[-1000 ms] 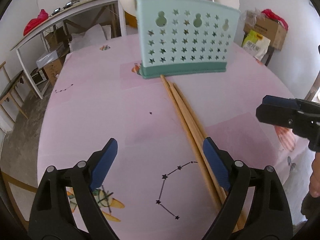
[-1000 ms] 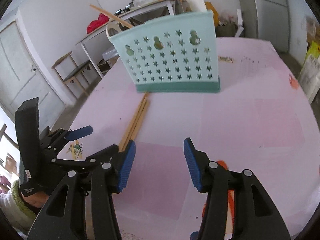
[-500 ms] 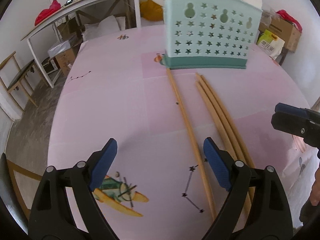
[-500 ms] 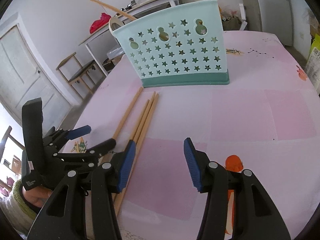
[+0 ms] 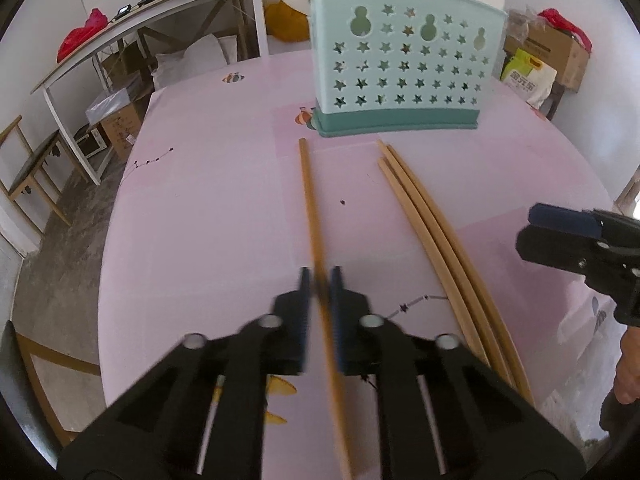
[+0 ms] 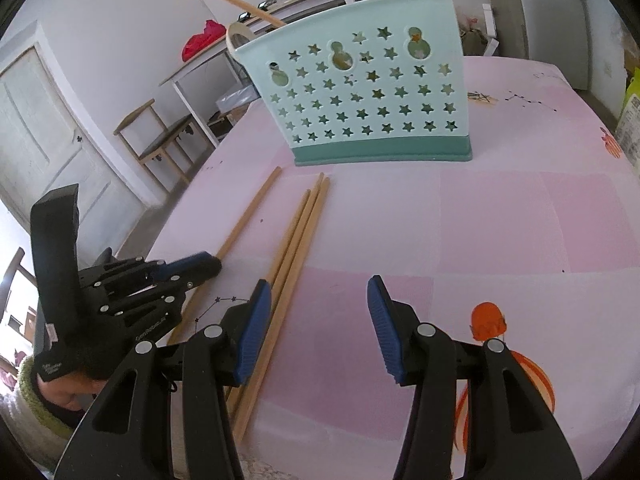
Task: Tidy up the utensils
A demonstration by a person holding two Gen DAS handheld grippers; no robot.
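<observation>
A mint-green utensil holder (image 5: 404, 68) with star holes stands on the pink table (image 5: 208, 200); it also shows in the right wrist view (image 6: 372, 92). My left gripper (image 5: 320, 284) is shut on a single wooden chopstick (image 5: 309, 184) that lies on the table pointing at the holder; that chopstick shows in the right wrist view (image 6: 248, 216) too. Three more chopsticks (image 5: 432, 232) lie together to its right, also seen in the right wrist view (image 6: 298, 236). My right gripper (image 6: 320, 308) is open and empty, just right of those three.
Spoons and chopsticks stick out of the holder's top. An orange print (image 6: 488, 320) marks the table near my right gripper. A white side table (image 5: 132, 36), a wooden chair (image 6: 160, 136) and cardboard boxes (image 5: 556, 48) stand around the table.
My left gripper has moved left onto the single chopstick and closed on it. The right gripper stays open and has shifted a little.
</observation>
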